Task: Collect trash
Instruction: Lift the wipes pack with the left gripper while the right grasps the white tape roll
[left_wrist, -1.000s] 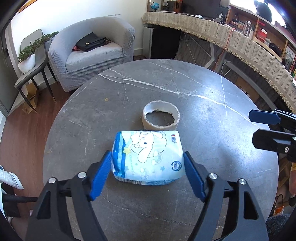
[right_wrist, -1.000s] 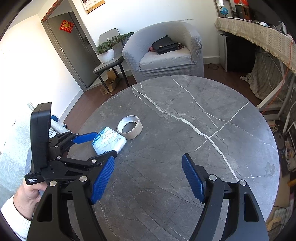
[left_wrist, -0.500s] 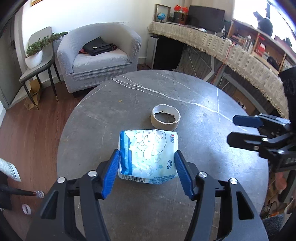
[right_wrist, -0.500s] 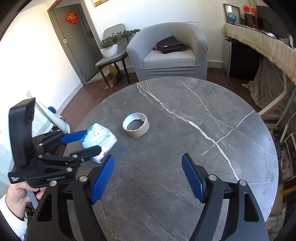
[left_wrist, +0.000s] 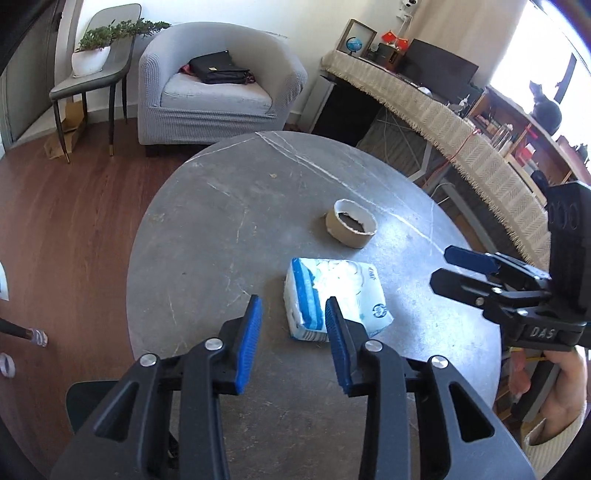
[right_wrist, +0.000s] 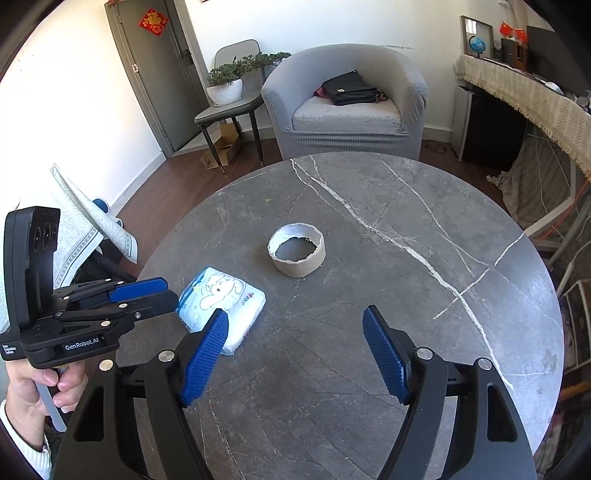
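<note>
A blue and white tissue pack (left_wrist: 334, 295) lies on the round grey marble table (left_wrist: 221, 236); it also shows in the right wrist view (right_wrist: 225, 302). A cardboard tape ring (left_wrist: 351, 228) stands beyond it, also in the right wrist view (right_wrist: 296, 254). My left gripper (left_wrist: 291, 339) hovers above the near left side of the pack, jaws narrowed with a gap and nothing between them. In the right wrist view the left gripper (right_wrist: 147, 291) sits just left of the pack. My right gripper (right_wrist: 295, 354) is wide open and empty over the table's front.
A grey armchair (right_wrist: 343, 107) with a black bag stands behind the table. A side table with a potted plant (right_wrist: 225, 88) is at back left. A cloth-covered counter (left_wrist: 443, 122) runs along the right. Wooden floor lies left of the table.
My left gripper has drawn back and to the left off the tissue pack, and its jaws have narrowed. The pack stays on the table. The right gripper has moved closer.
</note>
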